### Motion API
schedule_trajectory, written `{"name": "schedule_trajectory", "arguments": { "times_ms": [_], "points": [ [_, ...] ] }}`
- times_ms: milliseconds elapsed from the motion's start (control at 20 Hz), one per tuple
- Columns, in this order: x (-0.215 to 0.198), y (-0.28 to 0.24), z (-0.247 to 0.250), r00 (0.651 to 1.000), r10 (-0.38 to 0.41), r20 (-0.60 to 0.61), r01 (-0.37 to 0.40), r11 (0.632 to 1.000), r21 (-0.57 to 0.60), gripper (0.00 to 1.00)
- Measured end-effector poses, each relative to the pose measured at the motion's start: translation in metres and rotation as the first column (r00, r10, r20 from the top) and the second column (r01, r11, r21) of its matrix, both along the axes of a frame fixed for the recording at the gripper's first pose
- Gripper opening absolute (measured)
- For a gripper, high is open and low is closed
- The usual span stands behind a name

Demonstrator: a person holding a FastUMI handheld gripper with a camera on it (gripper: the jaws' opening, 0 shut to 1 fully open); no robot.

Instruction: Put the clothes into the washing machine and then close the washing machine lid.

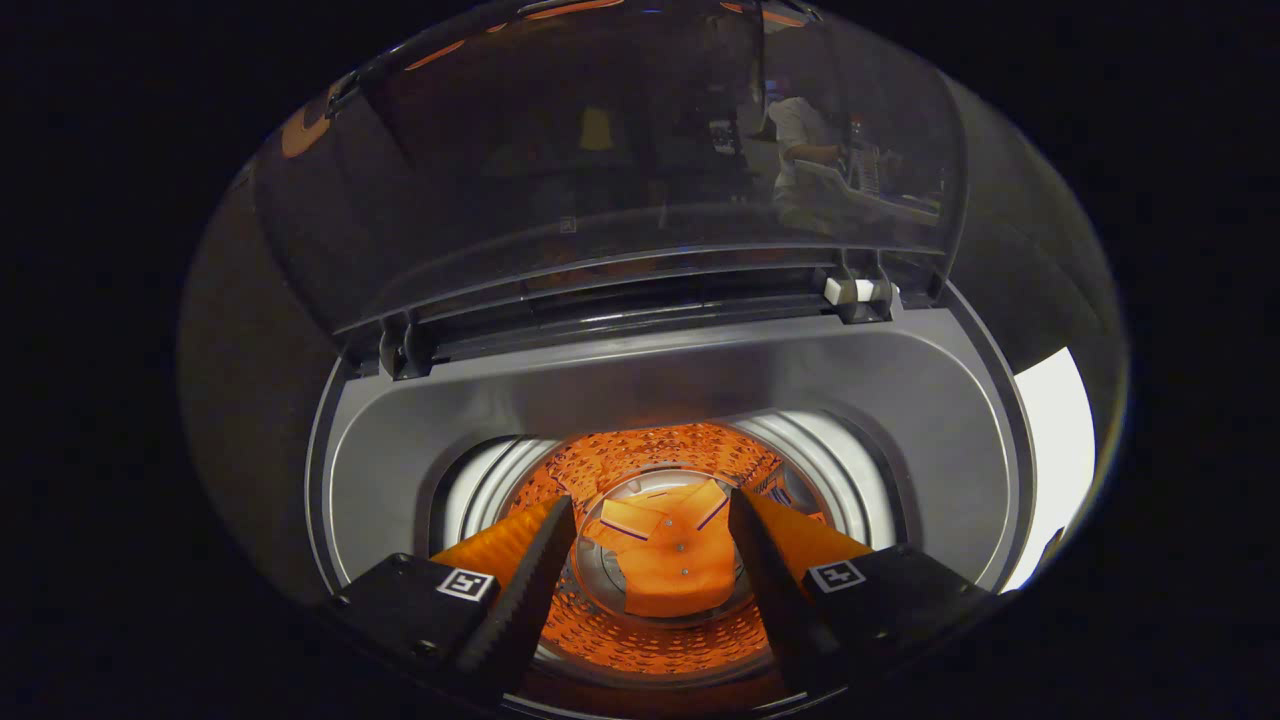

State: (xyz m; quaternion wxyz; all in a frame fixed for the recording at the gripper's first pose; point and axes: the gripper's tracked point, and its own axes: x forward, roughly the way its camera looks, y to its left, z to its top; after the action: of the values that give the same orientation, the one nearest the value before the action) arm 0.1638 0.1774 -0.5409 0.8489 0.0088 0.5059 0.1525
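Claw points steeply down into the washing machine, fingers spread wide and holding nothing. Orange clothes lie at the drum bottom, beyond and between the fingers. The clear lid stands raised, hinged beyond the claw.

Clothes in washing machine drum, beyond spread hand-held gripper; lid upright behind.

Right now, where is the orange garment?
In the gripper view the orange garment lies at the bottom of the washing machine drum, below and between the open fingers, under the raised transparent lid.
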Motion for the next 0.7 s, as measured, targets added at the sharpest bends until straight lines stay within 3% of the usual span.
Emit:
{"name": "schedule_trajectory", "arguments": {
  "times_ms": [400,700],
  "points": [
    [0.002,-0.001,0.024,0.998,-0.01,0.067,0.008,0.999,0.035,0.99],
    [0.015,-0.007,0.1,0.968,0.004,0.252,-0.023,0.997,0.071,0.99]
  ]
}}
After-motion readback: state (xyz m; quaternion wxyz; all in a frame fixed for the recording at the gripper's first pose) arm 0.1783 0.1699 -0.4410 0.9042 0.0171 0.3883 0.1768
